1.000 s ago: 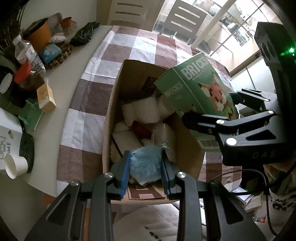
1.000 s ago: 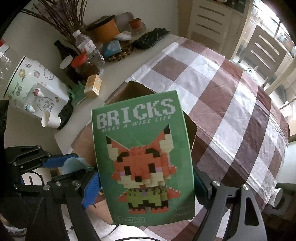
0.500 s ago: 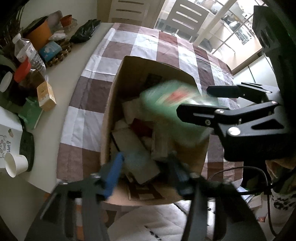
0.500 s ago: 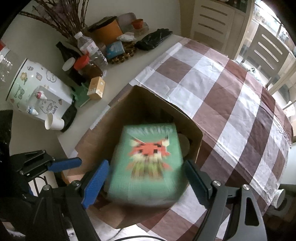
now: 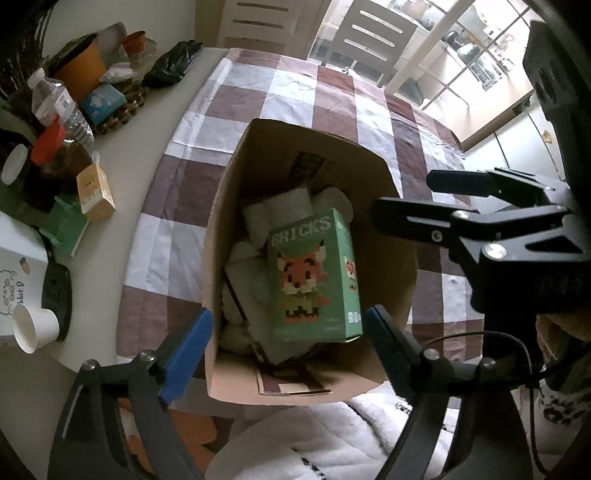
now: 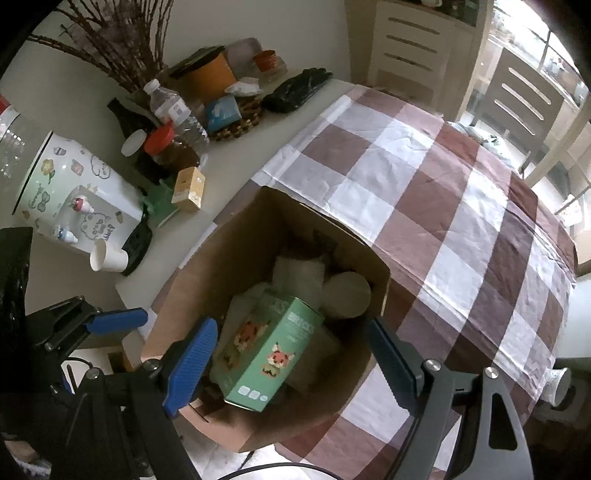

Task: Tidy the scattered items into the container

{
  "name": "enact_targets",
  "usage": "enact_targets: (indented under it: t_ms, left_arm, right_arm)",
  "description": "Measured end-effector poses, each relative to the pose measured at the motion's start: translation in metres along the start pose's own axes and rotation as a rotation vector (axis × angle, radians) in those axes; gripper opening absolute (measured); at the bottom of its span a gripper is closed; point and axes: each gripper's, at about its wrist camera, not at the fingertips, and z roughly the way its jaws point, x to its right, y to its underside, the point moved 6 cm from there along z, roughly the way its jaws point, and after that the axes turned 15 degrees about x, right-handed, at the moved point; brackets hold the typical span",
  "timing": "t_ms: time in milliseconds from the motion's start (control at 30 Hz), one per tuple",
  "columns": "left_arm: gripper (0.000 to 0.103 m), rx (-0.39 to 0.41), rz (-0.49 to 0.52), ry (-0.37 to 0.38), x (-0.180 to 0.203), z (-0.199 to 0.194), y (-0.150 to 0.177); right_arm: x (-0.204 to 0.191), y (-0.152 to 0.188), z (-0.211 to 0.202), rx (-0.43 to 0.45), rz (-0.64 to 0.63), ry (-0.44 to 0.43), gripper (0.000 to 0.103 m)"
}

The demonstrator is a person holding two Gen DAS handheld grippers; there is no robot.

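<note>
An open cardboard box point(image 5: 221, 206) stands on the checked tablecloth. A green BRICKS box point(image 5: 314, 273) lies inside it on white rolls point(image 5: 288, 206) and other things. My left gripper point(image 5: 286, 347) hovers over the near rim, its jaws opening with nothing held between the blue pads point(image 5: 188, 354). In the right wrist view the BRICKS box point(image 6: 266, 354) rests tilted down in the cardboard box point(image 6: 184, 295). My right gripper point(image 6: 291, 362) hangs open above it, pads clear of it. The blue fluffy thing is out of sight.
Clutter crowds the bare table at the left: a water bottle point(image 5: 55, 103), a yellow carton point(image 5: 94, 192), a paper cup point(image 5: 35, 326) and a white decorated dispenser point(image 6: 74, 195). The brown-and-white tablecloth point(image 5: 295, 92) stretches behind the box. A chair point(image 5: 376, 33) stands beyond.
The left gripper opened and let go of the blue fluffy thing, which dropped out of sight. The green BRICKS box left the right gripper and fell into the cardboard box.
</note>
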Motion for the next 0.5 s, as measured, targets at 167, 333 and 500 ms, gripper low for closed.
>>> enact_targets:
  t_ms: [167,333,500]
  left_arm:
    - [0.093,-0.015,0.013,0.003,0.005,0.001,0.002]
    - [0.094,-0.026,0.03,-0.008,0.009,0.001,0.005]
    - [0.095,-0.042,0.039,-0.036,0.01,0.001,0.007]
  right_arm:
    - [0.006,0.005,-0.008,0.006,0.016,0.037,0.086]
    - [0.016,0.013,-0.015,0.01,0.027,0.086,0.086]
    - [0.029,0.027,-0.022,-0.005,0.069,0.16,0.087]
